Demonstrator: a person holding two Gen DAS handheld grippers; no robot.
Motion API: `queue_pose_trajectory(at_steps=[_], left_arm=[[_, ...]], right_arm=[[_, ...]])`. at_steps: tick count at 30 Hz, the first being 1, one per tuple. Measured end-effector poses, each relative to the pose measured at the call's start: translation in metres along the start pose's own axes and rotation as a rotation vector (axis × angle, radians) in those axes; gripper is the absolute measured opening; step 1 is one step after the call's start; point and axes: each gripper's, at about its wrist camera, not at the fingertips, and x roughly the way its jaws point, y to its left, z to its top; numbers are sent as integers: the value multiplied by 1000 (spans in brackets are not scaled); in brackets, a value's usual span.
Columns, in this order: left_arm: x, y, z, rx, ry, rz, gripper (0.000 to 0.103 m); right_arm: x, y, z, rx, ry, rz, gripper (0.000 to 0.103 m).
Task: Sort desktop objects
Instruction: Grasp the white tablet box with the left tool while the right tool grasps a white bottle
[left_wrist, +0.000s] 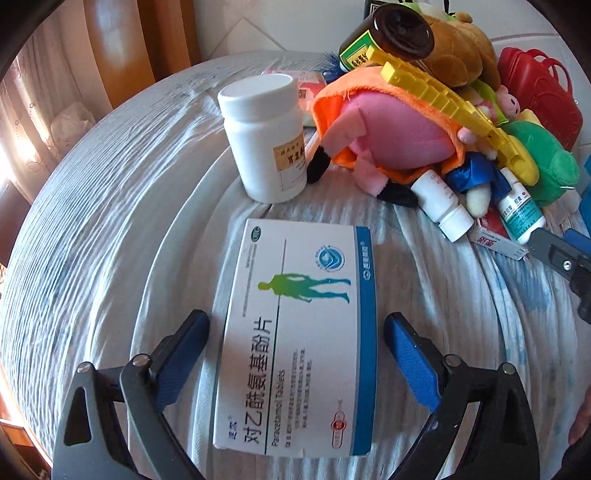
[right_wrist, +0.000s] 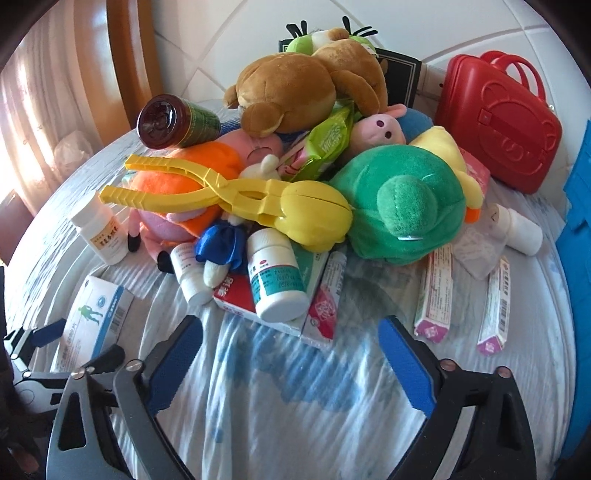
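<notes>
My left gripper (left_wrist: 295, 354) stands open astride the paracetamol box (left_wrist: 295, 332), pads clear of both long edges; my right gripper (right_wrist: 291, 354) is open over bare sheet (right_wrist: 295, 406). Box lies flat at my 12 o'clock: white card, blue stripe, green figure. Judged light, stiff, crushable, so pinch the long edges gently. Further, white bottle (left_wrist: 264, 136) at 12, toy pile at 1.

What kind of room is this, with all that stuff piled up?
Probably a bedroom at home: the pile sits on a wrinkled striped bedsheet, with a padded white headboard behind and a curtain at a sunlit window. Plush toys and medicine boxes suggest household clutter.
</notes>
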Motion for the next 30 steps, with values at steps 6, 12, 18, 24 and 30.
queue_pose_trajectory(at_steps=[6,12,18,24,30], left_arm=[[1,-10,9,14,-45,-7,73],[2,-19,11,14,-62,-1,73],[-18,-29,14,26,-91,11,73],[-32,-23,26,-8,-101,-6,73],[-63,-37,24,2,-127,14,72]], right_arm=[[21,3,0,-11,1,-1,70],[24,6,10,-42,-50,-13,58],[31,5,17,-35,-27,20,35],[12,2,6,3,-9,51,34],[-24,-8,-2,10,-27,69,34]])
